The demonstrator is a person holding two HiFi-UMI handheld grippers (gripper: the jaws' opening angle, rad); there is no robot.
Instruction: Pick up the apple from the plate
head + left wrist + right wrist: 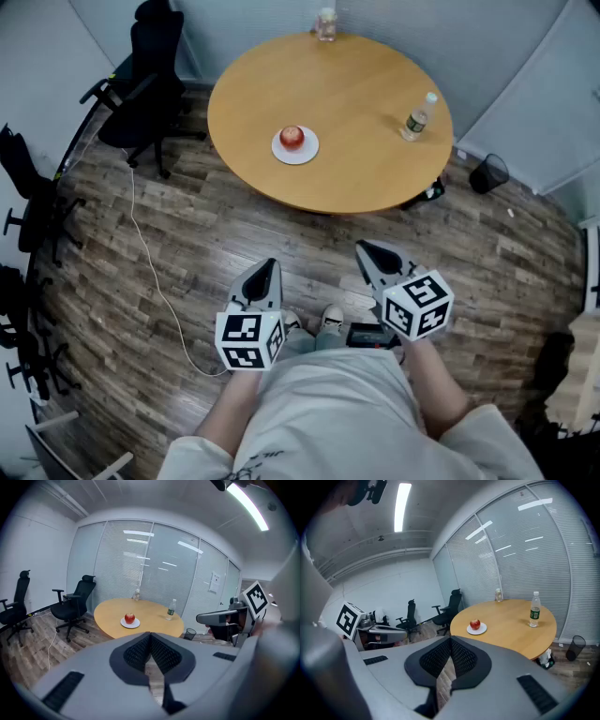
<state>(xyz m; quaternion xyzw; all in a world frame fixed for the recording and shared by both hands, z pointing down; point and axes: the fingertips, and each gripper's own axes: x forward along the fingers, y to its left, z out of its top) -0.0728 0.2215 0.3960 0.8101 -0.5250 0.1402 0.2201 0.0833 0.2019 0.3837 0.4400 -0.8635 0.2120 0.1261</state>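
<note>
A red apple [292, 137] sits on a small white plate [296, 153] near the front-left of a round wooden table [356, 94]. Both grippers hang over the wood floor, well short of the table and far from the apple. My left gripper [266, 268] has its jaws together with nothing between them. My right gripper [367, 249] also looks shut and empty. In the left gripper view the apple [130, 618] shows far beyond the closed pads [140, 651]. In the right gripper view the apple [475, 624] and its plate [478, 631] lie past the closed pads [461, 658].
A water bottle [418, 117] stands at the table's right side and a glass jar [325, 23] at its far edge. Black office chairs [145, 84] stand to the left. A black bin [488, 172] is at the right, and a white cable [150, 262] runs along the floor.
</note>
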